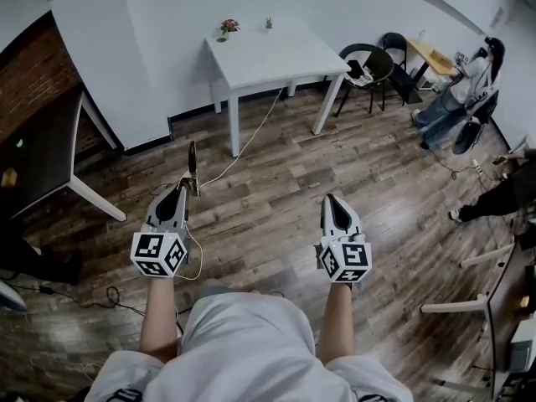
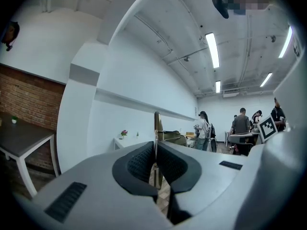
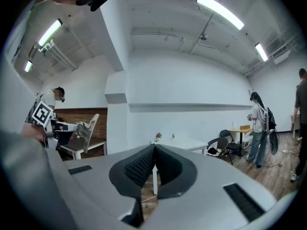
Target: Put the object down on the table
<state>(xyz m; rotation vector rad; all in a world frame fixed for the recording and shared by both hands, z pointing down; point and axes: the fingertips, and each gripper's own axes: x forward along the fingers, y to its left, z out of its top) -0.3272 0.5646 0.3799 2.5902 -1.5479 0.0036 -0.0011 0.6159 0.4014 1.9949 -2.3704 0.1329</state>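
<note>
My left hand-held gripper [image 1: 185, 189] is clamped on the thin, flat brownish object [image 1: 192, 162], upright above the wooden floor [image 1: 268, 199] and well apart from the white rectangular table [image 1: 276, 53], so placement is not yet done; my right hand-held gripper [image 1: 332, 201] is closed and empty.

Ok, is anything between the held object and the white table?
Nothing visible stands in the way. The left hand-held gripper holds the thin object; between it and the white table lies wood floor, crossed only by a pale cable.
</note>
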